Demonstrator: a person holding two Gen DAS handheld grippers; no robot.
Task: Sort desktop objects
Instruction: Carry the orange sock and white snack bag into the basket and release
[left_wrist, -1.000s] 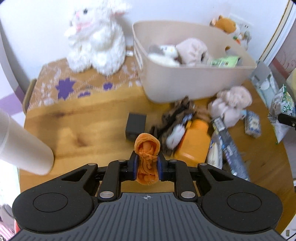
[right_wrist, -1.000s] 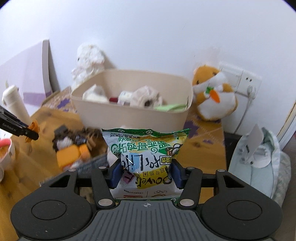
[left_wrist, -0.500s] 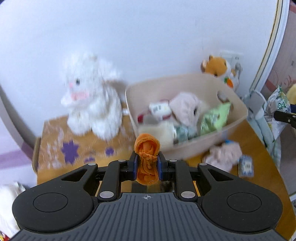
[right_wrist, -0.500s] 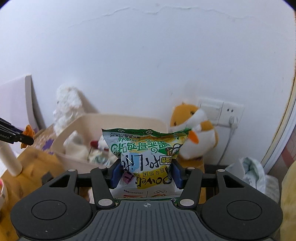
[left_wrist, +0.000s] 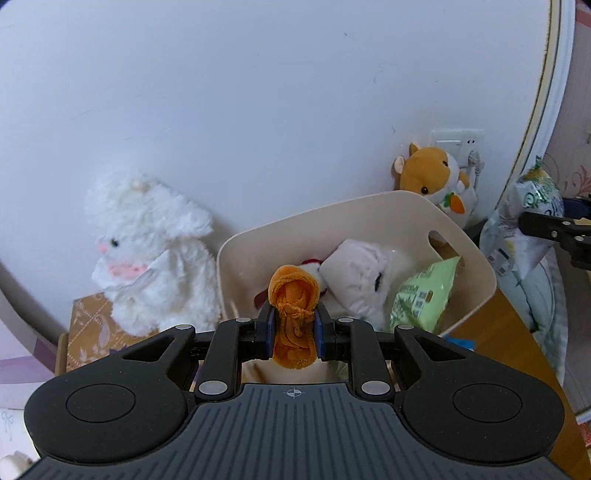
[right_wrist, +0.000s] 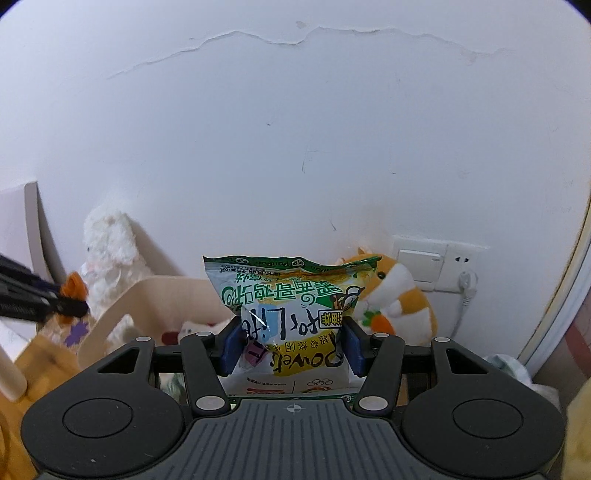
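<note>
Centre of the left wrist frame: left gripper (left_wrist: 294, 330) clamps a small orange cloth toy (left_wrist: 293, 314), held up in front of the beige bin (left_wrist: 476, 273), not yet released. Bin already holds a white plush (left_wrist: 364, 273), a green packet (left_wrist: 424, 295) and something red-and-white behind the toy. Centre of the right wrist frame: right gripper (right_wrist: 291, 345) pinches a green-yellow snack bag (right_wrist: 291, 306), raised, bin (right_wrist: 155, 295) at lower left. Judged partway: two items in transit, both drops left. White bunny (left_wrist: 151, 254) and hamster plush (left_wrist: 432, 177) sit outside the bin; whether they get sorted, can't tell.
</note>
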